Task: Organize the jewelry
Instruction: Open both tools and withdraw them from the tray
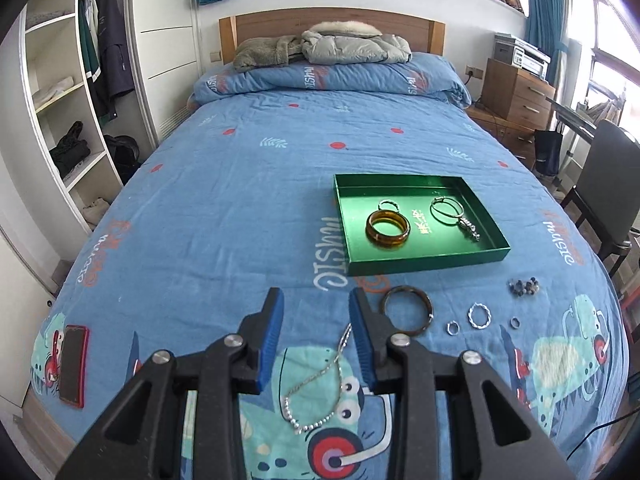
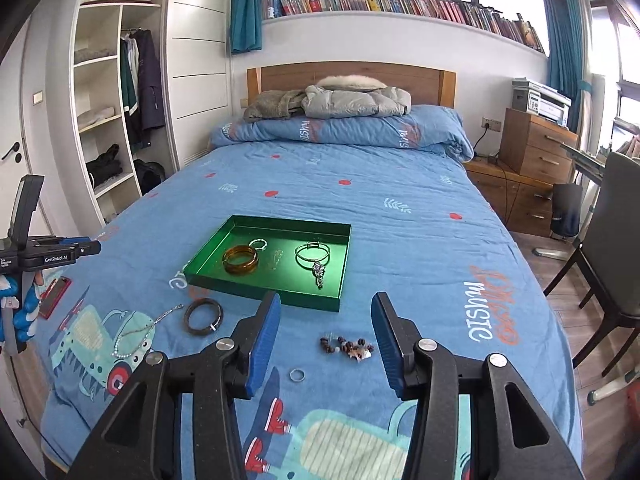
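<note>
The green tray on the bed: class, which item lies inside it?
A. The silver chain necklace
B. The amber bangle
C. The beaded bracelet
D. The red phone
B: the amber bangle lies on the floor of the green tray, while the silver chain necklace, the beaded bracelet and the red phone all rest on the blue bedspread outside it.

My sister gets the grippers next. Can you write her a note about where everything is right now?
Left gripper and right gripper: both open, holding nothing.
Done, in the green tray: amber bangle, small ring, wire bangle with charm.
Left on the bedspread: silver necklace, dark bangle, twisted ring, two small rings, bead bracelet.
</note>
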`<state>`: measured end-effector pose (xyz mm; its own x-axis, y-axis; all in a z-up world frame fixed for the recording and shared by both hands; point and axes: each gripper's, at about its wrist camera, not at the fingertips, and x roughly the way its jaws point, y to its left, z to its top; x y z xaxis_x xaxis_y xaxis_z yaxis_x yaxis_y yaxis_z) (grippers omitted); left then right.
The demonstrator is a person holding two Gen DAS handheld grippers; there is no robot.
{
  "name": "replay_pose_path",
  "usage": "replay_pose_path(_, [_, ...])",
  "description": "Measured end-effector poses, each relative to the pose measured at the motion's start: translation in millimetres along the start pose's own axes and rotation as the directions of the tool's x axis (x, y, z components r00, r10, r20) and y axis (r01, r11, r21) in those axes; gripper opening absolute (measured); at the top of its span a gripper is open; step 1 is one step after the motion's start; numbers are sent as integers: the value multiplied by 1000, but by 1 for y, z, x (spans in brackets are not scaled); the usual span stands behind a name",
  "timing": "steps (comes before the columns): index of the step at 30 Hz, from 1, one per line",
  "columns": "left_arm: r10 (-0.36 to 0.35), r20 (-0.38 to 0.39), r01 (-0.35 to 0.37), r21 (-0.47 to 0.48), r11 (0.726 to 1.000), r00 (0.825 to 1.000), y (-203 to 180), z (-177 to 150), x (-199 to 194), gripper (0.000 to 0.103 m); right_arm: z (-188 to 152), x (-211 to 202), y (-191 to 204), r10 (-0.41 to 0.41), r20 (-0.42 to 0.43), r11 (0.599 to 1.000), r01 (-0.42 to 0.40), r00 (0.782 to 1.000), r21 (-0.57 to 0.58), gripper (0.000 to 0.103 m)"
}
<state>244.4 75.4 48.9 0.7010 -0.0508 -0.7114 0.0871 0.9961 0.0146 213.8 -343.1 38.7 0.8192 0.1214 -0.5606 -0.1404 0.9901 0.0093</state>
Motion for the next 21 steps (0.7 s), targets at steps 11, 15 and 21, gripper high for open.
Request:
replay_pose_path(11, [-12, 54, 13, -13, 1000, 998, 1, -48, -67, 33, -36, -71, 11, 11, 52, 1000, -11, 999, 2, 47])
replay_pose_path(15, [-7, 67, 7, -1, 1000, 998, -5, -61, -73, 33, -48, -82, 10, 11, 56, 1000, -12, 998, 6, 47])
replay_pose_path(21, [-14, 71, 15, -15, 1000, 997, -3, -75, -66, 33, -63, -84, 10, 21, 56, 1000, -21, 998, 10, 47])
